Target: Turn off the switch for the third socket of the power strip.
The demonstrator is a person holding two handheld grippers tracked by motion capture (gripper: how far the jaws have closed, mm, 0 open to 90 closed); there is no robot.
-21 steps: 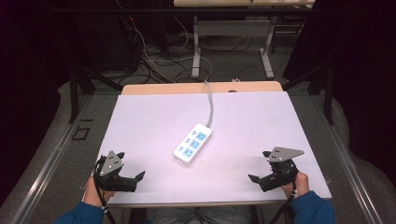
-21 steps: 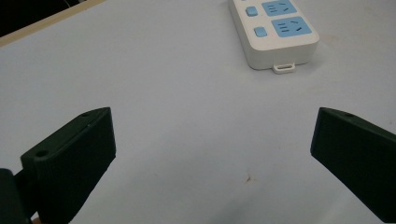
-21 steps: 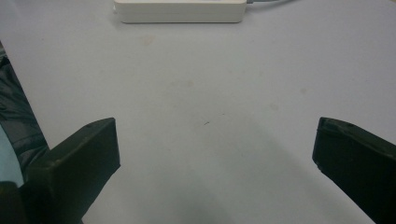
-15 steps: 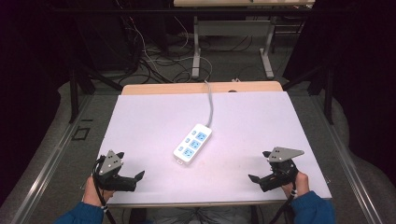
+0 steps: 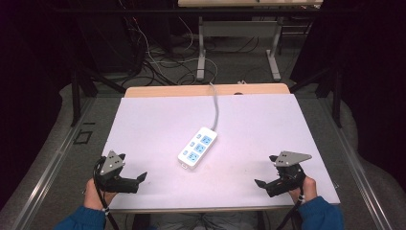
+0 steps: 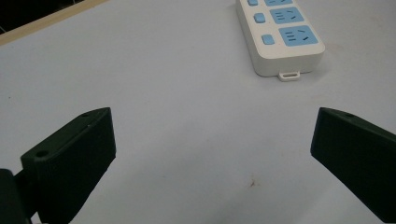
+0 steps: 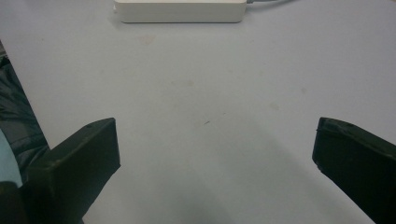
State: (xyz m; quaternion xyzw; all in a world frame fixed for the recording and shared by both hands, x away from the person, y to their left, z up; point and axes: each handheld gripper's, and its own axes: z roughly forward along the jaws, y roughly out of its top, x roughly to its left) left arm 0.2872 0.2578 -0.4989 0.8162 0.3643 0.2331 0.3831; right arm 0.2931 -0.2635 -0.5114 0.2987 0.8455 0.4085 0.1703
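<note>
A: We log the power strip [image 5: 197,148] lying flat near the middle of the tabletop [image 5: 153,124], slanted, its grey cord [image 5: 216,105] running to the far edge.

B: Agreed. We see the left gripper [image 5: 139,179] near the near-left corner and the right gripper [image 5: 261,183] near the near-right corner, both well apart from the strip.

A: Jaws?

B: In the two gripper views we note both pairs spread wide, released, with bare tabletop between them.
</note>
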